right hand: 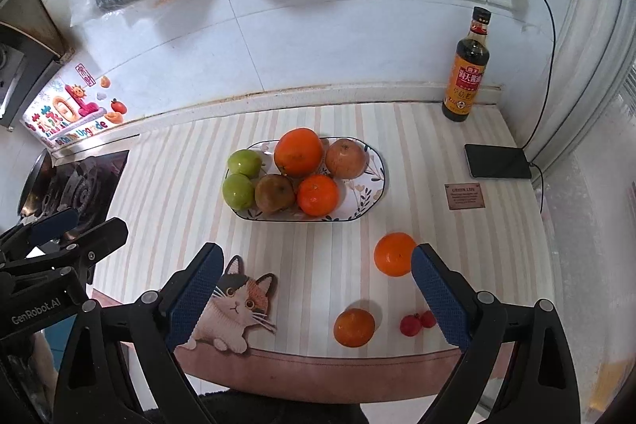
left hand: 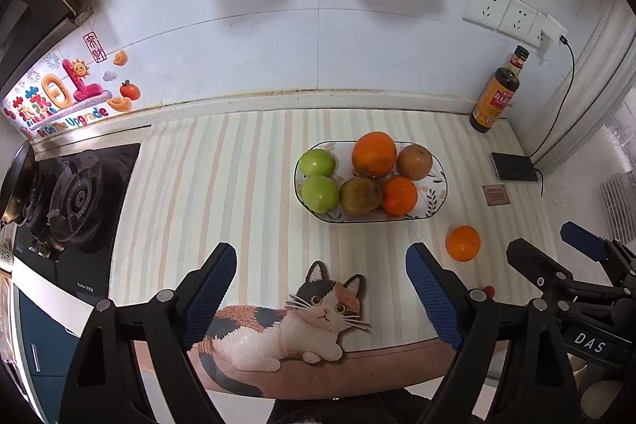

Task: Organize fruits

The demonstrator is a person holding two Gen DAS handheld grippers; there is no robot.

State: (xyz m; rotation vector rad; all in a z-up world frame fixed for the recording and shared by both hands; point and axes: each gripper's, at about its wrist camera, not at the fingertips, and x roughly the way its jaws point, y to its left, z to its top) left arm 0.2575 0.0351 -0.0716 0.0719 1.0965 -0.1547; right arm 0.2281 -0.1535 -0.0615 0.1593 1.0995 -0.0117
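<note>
Fruit fills the plate (right hand: 377, 185); two oranges (right hand: 393, 254) wait outside; left gripper (left hand: 322, 299) and right gripper (right hand: 314, 299) hang empty, fingers apart, ready to grab.

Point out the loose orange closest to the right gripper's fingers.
The farther loose orange, beside the right gripper's right finger; the other orange lies nearer the mat's front edge.

White tiled wall (right hand: 302, 38), striped counter mat (right hand: 326, 237)
</note>
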